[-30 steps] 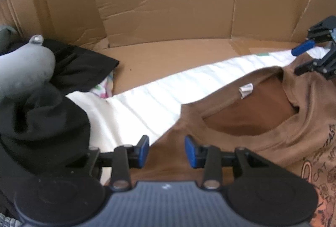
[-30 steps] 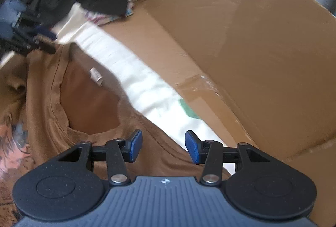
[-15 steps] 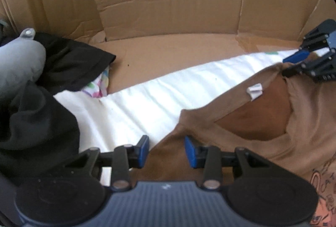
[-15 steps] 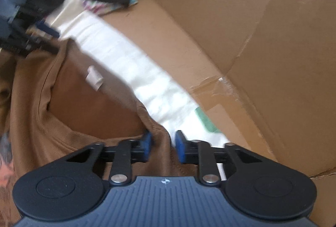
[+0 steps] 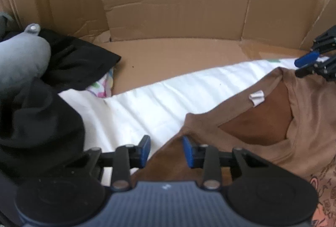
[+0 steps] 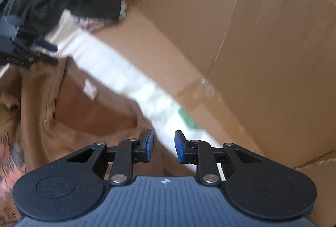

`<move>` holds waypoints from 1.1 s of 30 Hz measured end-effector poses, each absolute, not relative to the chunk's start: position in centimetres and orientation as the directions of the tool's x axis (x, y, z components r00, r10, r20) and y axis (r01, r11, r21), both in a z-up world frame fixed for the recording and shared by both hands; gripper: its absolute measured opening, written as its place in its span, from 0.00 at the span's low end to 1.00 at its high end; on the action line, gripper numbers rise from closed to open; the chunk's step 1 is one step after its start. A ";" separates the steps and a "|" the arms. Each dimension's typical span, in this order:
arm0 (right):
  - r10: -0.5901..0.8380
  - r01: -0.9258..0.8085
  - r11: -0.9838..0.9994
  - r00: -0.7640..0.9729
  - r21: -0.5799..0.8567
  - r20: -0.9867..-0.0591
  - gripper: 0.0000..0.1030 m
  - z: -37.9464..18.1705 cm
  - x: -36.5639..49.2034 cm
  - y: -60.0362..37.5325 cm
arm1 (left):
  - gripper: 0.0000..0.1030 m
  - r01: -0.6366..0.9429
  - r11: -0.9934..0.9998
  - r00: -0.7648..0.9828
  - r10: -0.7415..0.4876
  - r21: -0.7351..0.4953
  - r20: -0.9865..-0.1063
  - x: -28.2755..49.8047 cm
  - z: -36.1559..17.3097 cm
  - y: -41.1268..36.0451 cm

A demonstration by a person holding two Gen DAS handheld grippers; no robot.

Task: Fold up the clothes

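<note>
A cardboard wall point(image 5: 172, 6) is seen behind a white sheet point(image 5: 147, 105). The brown shirt point(image 5: 304, 122) is spread at lower right, collar running between the grippers. Left gripper point(image 5: 166, 150) and right gripper point(image 6: 163, 146) are held apart, each over a shoulder edge.

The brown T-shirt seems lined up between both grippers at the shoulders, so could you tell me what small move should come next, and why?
Probably close the left gripper on the shoulder edge of the brown T-shirt. Its jaws stand open with the brown fabric's edge lying between the blue pads. The right gripper is likewise open at the other shoulder, over the shirt's edge and the white sheet, so nothing is held yet.
</note>
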State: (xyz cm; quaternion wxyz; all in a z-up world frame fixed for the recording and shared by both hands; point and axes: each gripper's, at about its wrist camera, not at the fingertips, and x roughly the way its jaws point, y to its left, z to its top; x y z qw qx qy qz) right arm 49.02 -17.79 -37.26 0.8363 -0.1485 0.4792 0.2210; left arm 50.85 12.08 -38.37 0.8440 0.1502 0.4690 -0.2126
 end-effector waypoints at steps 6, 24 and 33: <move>0.189 -0.525 0.847 0.441 -0.081 -0.878 0.28 -39.2 49.5 -15.9 | 0.32 0.495 0.866 0.473 -0.202 0.070 -0.857 51.1 -39.2 11.5; 0.271 -0.391 0.918 0.507 0.062 -0.818 0.27 -36.4 49.9 -17.4 | 0.17 0.476 0.880 0.516 -0.281 -0.002 -0.809 50.0 -37.0 13.0; 0.300 -0.512 0.856 0.371 0.076 -0.879 0.27 -39.2 47.1 -13.9 | 0.17 0.547 0.837 0.434 -0.267 0.016 -0.860 47.7 -39.9 11.0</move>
